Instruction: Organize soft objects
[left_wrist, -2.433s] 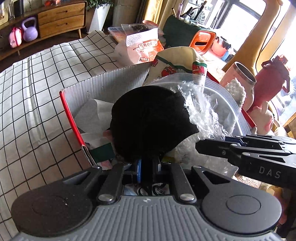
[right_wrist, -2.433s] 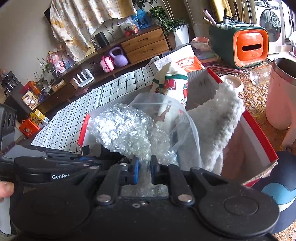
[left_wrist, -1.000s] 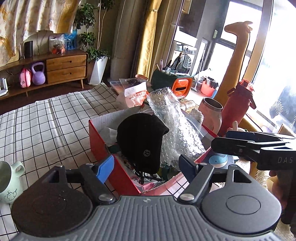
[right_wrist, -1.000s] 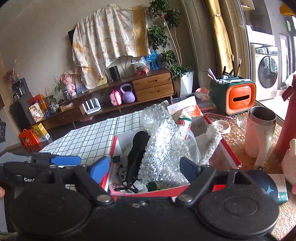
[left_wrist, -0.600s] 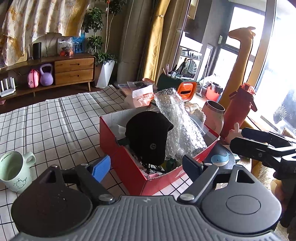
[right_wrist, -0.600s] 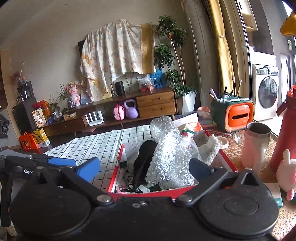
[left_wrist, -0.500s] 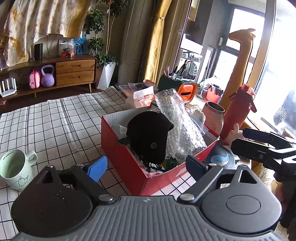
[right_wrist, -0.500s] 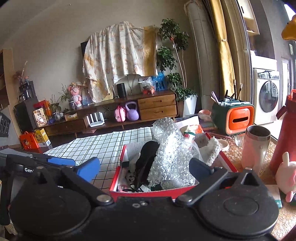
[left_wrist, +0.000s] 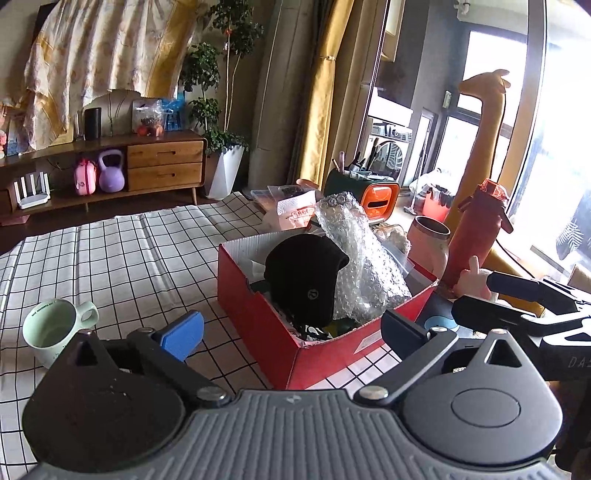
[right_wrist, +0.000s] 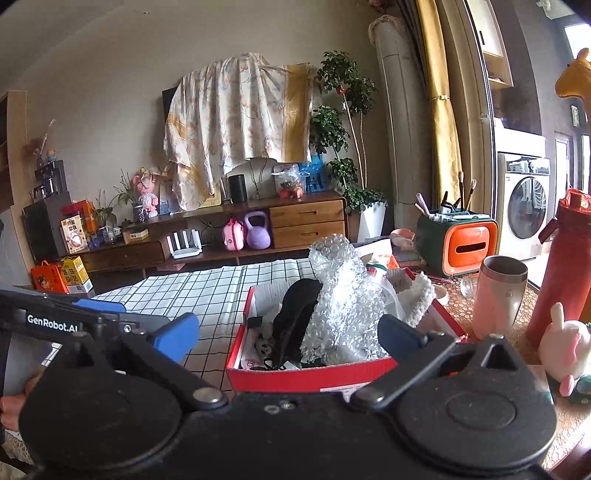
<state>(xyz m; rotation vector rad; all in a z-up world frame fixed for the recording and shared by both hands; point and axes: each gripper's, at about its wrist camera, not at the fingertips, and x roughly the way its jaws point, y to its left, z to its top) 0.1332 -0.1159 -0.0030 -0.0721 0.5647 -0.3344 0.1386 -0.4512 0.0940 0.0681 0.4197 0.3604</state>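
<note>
A red cardboard box (left_wrist: 251, 295) (right_wrist: 306, 374) stands on the checked tablecloth. A black cap (left_wrist: 303, 280) (right_wrist: 295, 310) and a roll of bubble wrap (left_wrist: 358, 258) (right_wrist: 340, 295) stand upright in it, side by side. A white fluffy cloth (right_wrist: 419, 295) hangs at the box's far right corner. My left gripper (left_wrist: 291, 328) is open and empty, held back from the box's near corner. My right gripper (right_wrist: 288, 336) is open and empty, also short of the box.
A pale green mug (left_wrist: 55, 332) stands on the cloth to the left. A pink tumbler (right_wrist: 498, 295), a red bottle (right_wrist: 557, 269) and a pink plush rabbit (right_wrist: 565, 347) stand right of the box. An orange-and-green organiser (right_wrist: 458, 243) is behind.
Both grippers let go of the cap and the bubble wrap, opened, and drew back and up from the box. Both items stay standing in the box.
</note>
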